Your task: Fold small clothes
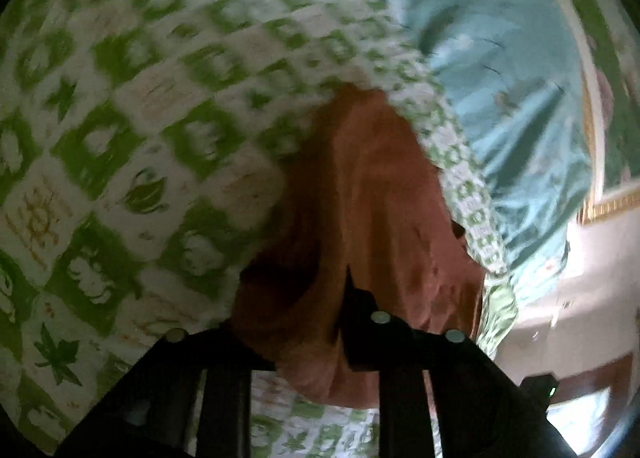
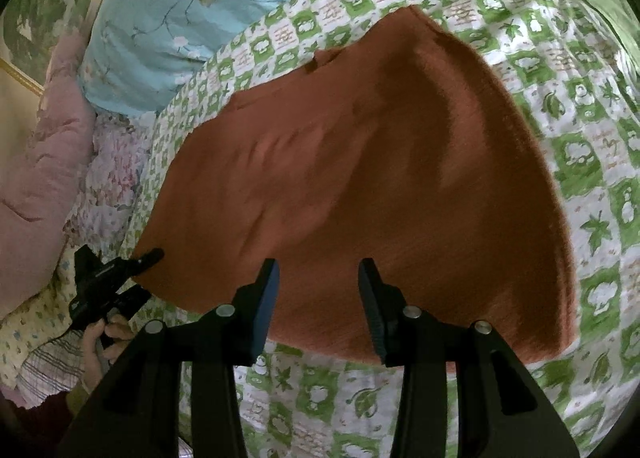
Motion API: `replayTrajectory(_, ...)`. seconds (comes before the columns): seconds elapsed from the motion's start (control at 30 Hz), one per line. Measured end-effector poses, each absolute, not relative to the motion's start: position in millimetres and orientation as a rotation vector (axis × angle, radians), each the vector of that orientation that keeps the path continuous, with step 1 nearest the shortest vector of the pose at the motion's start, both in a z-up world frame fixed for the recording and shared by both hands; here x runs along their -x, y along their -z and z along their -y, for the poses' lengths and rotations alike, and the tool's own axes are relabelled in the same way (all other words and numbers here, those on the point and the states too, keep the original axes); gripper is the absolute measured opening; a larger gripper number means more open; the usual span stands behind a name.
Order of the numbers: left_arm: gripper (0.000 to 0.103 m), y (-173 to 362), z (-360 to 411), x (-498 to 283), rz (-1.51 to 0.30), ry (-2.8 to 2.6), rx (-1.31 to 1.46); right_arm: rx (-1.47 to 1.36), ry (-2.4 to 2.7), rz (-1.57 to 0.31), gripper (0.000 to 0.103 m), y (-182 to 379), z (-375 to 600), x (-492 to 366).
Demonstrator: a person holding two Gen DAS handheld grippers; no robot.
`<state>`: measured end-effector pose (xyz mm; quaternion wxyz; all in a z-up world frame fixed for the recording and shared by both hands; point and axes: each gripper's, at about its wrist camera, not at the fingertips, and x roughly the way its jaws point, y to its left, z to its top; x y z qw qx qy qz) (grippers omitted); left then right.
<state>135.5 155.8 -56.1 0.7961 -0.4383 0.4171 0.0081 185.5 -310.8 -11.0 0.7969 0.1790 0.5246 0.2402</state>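
A rust-brown garment (image 2: 360,185) lies spread on the green-checked bedsheet (image 2: 580,145), beside a pale blue pillow (image 2: 168,25); the right claw (image 2: 318,278) hovers wide open over its near hem; the left claw (image 2: 140,274) pinches its left edge shut.

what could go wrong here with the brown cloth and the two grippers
1. The left hand-held gripper seems to hold only the edge of the brown cloth; a thin bite could slip out.
2. The right hand-held gripper is open above the cloth; closing low might also catch the green checked sheet.
3. The left wrist view is motion-blurred; a quick pull could bunch the cloth.
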Motion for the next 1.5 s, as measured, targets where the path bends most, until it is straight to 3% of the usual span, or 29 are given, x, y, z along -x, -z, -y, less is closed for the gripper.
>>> replayTrajectory(0.33, 0.006, -27, -17, -175, -0.872, 0.305, 0.578, -0.457, -0.541, -1.072, 0.043, -2, 345, -213)
replayTrajectory(0.4, 0.0, -26, 13, -179, -0.884, 0.367, 0.522, -0.481, -0.562, -1.062, 0.043, -5, 352, -220)
replayTrajectory(0.57, 0.0, 7, 92, -189, -0.979, 0.439, 0.339, -0.536, -0.613, -1.097, 0.043, 1, 356, -242)
replayTrajectory(0.73, 0.0, 14, 70, -178, -0.995, 0.353, 0.412, -0.48, -0.667, -1.122, 0.043, 2, 334, -258)
replayTrajectory(0.77, 0.003, 14, 61, -175, -0.995, 0.321, 0.42, -0.471, -0.681, -1.122, 0.043, 2, 330, -259)
replayTrajectory(0.83, 0.034, 13, 38, -168, -1.013, 0.211, 0.435, -0.455, -0.711, -1.127, 0.043, 4, 322, -260)
replayTrajectory(0.9, 0.049, 10, 16, -157, -0.991, 0.123, 0.464, -0.453, -0.726, -1.141, 0.043, 8, 314, -261)
replayTrajectory(1.03, 0.069, 7, 12, -161, -0.983, 0.087, 0.442, -0.452, -0.737, -1.162, 0.043, 15, 303, -264)
replayTrajectory(1.23, 0.071, 13, 41, -191, -1.019, -0.017, 0.331, -0.441, -0.746, -1.178, 0.043, 12, 296, -276)
replayTrajectory(1.37, 0.072, -3, 38, -168, -0.976, -0.045, 0.326, -0.426, -0.765, -1.161, 0.043, 3, 295, -280)
replayTrajectory(1.5, 0.081, -24, 27, -145, -0.905, -0.135, 0.291, -0.432, -0.772, -1.162, 0.043, 4, 297, -281)
